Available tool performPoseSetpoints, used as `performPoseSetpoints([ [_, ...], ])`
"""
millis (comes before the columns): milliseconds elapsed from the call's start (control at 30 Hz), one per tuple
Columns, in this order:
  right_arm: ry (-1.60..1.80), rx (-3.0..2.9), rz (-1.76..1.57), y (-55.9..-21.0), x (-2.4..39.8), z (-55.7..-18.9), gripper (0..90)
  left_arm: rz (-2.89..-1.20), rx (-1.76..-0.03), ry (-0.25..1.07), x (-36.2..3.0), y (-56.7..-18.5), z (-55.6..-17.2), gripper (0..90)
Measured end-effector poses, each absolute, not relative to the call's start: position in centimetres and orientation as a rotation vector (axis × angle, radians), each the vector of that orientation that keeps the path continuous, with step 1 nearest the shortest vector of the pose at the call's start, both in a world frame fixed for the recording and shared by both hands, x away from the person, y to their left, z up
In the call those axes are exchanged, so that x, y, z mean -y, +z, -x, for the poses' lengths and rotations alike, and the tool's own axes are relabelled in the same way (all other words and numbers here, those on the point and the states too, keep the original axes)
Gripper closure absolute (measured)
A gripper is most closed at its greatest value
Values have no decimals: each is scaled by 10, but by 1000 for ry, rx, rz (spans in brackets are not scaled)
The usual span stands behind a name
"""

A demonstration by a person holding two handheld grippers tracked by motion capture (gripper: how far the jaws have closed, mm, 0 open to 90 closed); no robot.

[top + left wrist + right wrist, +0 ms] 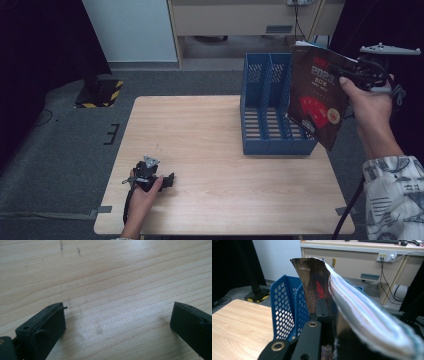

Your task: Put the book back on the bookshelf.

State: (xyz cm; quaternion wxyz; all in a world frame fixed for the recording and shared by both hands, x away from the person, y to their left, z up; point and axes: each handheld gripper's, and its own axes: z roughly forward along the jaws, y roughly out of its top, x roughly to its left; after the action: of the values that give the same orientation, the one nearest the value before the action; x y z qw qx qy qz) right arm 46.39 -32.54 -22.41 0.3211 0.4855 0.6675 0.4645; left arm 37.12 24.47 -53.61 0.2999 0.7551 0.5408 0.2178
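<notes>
A dark magazine [316, 92] with red print on its cover hangs in the air over the right end of a blue file rack [265, 107]. My right gripper [356, 71] is shut on the magazine's upper right edge, held by a hand at the right. In the right gripper view the magazine [317, 282] rises from between the jaws and its pages fan out to the right, with the blue rack [287, 307] just behind it. My left gripper [170, 181] rests on the wooden table [200, 145] near its front left. Its jaws stand wide apart with bare wood [117, 315] between them.
The blue rack has three slots and stands at the table's back right. A black stand base with yellow stripes [99, 92] sits on the floor beyond the table's left corner. A pale desk [240, 20] lines the back wall.
</notes>
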Motion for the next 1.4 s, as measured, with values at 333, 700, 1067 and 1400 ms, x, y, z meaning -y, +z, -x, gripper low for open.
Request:
performPoseSetpoints([
  [333, 1185, -1720, -1312, -229, 333, -466, 870, -2005, -1435, 578, -244, -536, -371, 0],
  [700, 1157, -1637, -1386, -235, 335, -482, 870, -2000, -1427, 583, -245, -537, -371, 0],
  [1067, 1140, -1602, -1426, -242, 333, -500, 870, -1997, -1426, 585, -245, -537, -370, 0],
  [1400, 1121, -1593, -1445, -247, 330, -511, 869, -1999, -1424, 584, -245, -537, -371, 0],
])
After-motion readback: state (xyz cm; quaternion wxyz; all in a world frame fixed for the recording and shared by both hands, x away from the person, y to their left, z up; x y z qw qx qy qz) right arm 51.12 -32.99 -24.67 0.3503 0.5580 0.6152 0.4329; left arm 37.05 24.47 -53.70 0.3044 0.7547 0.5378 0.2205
